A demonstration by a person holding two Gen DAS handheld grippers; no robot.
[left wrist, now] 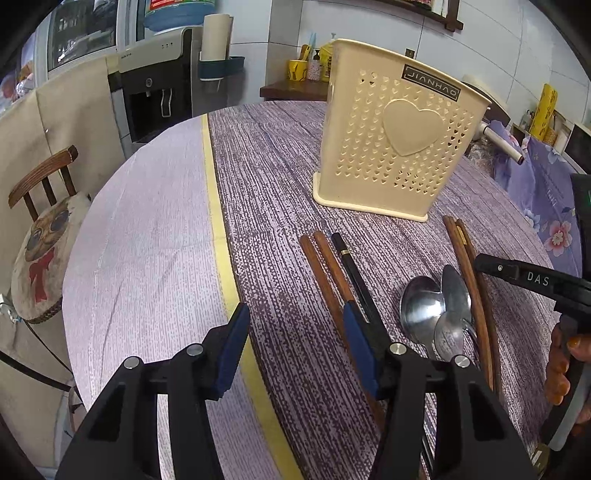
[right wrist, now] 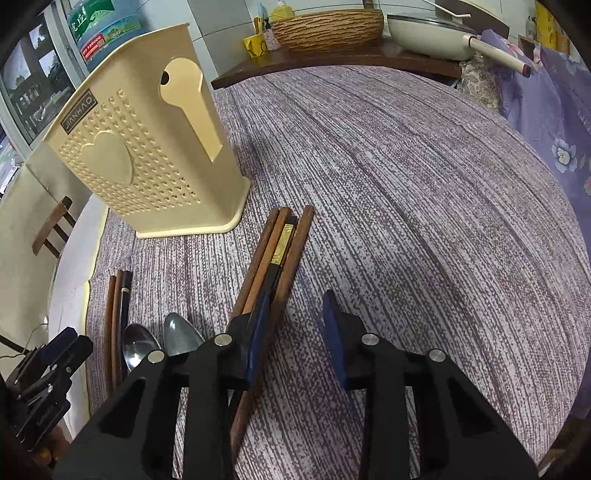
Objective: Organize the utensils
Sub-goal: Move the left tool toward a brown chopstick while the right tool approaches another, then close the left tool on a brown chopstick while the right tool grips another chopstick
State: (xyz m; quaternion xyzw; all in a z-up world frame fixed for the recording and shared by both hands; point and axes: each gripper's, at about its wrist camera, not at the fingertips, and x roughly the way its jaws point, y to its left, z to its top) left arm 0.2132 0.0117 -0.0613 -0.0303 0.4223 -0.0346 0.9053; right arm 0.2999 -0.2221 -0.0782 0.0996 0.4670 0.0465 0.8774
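Observation:
A cream perforated utensil holder (left wrist: 397, 144) with a heart on its side stands upright on the round table; it also shows in the right wrist view (right wrist: 147, 155). Before it lie two brown chopsticks and a black one (left wrist: 332, 273), three steel spoons (left wrist: 436, 314), and a further bundle of brown and black chopsticks (right wrist: 277, 258). My left gripper (left wrist: 295, 343) is open and empty above the table, its right finger over the left chopsticks. My right gripper (right wrist: 297, 339) is open and empty, its left finger (right wrist: 258, 332) over the right chopstick bundle.
The table wears a purple woven cloth (right wrist: 424, 184) with a yellow stripe (left wrist: 221, 236). A wooden chair with a printed cushion (left wrist: 44, 229) stands at the left. A water dispenser (left wrist: 155, 92), a woven basket (right wrist: 328, 26) and a pan (right wrist: 432, 33) sit beyond the far edge.

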